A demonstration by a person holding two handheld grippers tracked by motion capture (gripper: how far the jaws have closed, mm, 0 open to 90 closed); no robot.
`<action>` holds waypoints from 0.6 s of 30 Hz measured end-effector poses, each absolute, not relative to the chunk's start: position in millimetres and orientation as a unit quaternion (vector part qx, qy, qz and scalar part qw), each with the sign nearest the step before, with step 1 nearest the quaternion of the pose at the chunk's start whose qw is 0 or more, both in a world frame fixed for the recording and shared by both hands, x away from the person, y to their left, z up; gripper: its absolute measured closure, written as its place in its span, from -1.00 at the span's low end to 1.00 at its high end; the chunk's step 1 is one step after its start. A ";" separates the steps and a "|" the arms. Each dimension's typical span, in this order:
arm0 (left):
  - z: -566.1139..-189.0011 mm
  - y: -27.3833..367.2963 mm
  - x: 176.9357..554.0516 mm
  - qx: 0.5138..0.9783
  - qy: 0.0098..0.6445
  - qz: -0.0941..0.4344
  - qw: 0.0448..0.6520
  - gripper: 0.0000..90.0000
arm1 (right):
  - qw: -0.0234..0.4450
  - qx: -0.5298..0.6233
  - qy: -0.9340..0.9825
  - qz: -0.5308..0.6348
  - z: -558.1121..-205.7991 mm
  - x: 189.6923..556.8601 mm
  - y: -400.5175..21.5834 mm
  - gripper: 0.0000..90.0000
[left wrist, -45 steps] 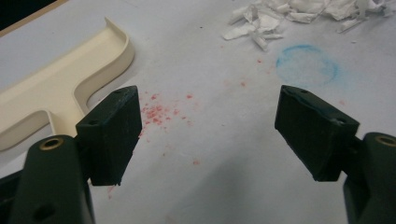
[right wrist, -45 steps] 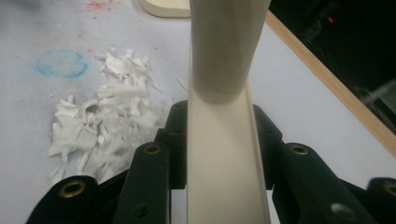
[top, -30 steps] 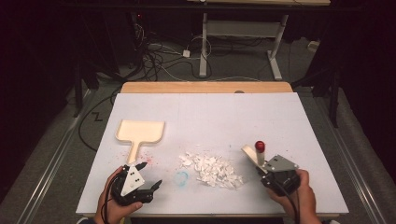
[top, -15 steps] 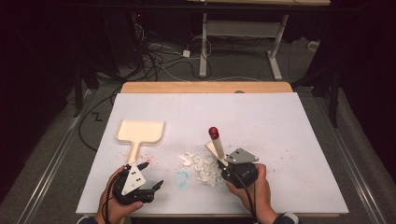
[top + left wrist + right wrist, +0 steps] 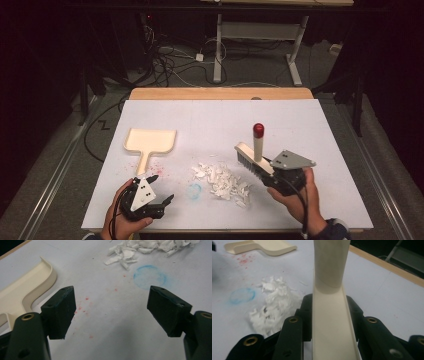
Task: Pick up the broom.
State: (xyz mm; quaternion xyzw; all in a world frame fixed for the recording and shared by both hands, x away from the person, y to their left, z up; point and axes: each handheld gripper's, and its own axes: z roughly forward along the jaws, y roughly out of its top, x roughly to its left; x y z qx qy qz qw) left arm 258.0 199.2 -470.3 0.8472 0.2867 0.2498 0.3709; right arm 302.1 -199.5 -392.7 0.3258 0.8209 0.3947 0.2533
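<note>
A cream brush (image 5: 257,148) with a red-tipped handle stands nearly upright, its bristle head low over the table. My right gripper (image 5: 272,176) is shut on its body, just right of a pile of white paper scraps (image 5: 222,180). In the right gripper view the brush (image 5: 329,277) rises between the jaws of the right gripper (image 5: 328,317), with the scraps (image 5: 274,305) to the left. The left gripper (image 5: 161,189) hovers open near the front left edge, holding nothing. A cream dustpan (image 5: 150,141) lies flat beyond it. In the left gripper view the left gripper (image 5: 111,312) is open, with the dustpan (image 5: 22,292) at left and the scraps (image 5: 150,246) ahead.
A faint blue ring (image 5: 194,190) is drawn on the white table cover (image 5: 210,125), left of the scraps. Red specks (image 5: 85,307) mark the cover near the dustpan's handle. A wooden strip (image 5: 220,93) edges the table's far side. Cables lie on the floor beyond.
The right gripper swung the brush left onto the scraps, then drew back a little to the right with the handle more upright. The left gripper has stayed put.
</note>
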 end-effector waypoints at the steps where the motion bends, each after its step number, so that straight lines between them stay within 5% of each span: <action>1: -470.4 198.9 257.7 0.848 0.286 0.251 0.369 -0.51 | 0.249 0.324 0.822 0.396 -391.6 298.6 -206.8 0.51; 11: -470.2 198.3 256.1 0.849 0.287 0.254 0.363 -0.51 | 0.192 0.287 0.865 0.365 -394.9 259.9 -259.7 0.51; 18: -469.6 198.1 256.8 0.850 0.285 0.254 0.364 -0.51 | 0.144 0.248 0.891 0.352 -407.0 251.9 -243.2 0.51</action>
